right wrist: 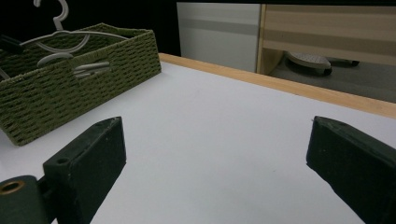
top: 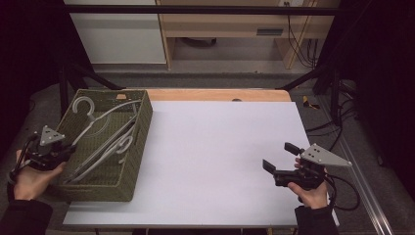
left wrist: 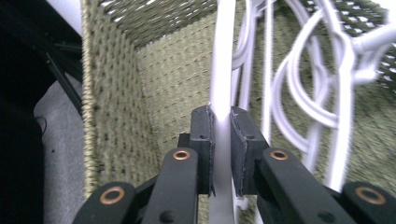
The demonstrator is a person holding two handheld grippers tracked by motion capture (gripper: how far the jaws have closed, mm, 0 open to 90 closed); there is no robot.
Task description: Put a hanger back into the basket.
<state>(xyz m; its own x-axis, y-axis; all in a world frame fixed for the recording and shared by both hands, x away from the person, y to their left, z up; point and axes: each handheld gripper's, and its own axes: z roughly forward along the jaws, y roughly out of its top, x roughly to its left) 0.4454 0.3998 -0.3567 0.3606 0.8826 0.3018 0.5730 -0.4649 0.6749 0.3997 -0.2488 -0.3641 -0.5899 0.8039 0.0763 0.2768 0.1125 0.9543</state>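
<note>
Clearly the left tongs (left wrist: 222, 140) are clamped on the straight bar of a white plastic clothes hanger (left wrist: 222, 70), which lies with other white hangers (top: 110, 147) in the olive woven basket (top: 139, 147) at the left of the white counter (top: 220, 156). It looks light, stiff and smooth, so it may slip or snag its neighbours; a hold near the hook seems steadier. At the near right, the right tongs (top: 277, 156) gape wide, holding nothing.
</note>
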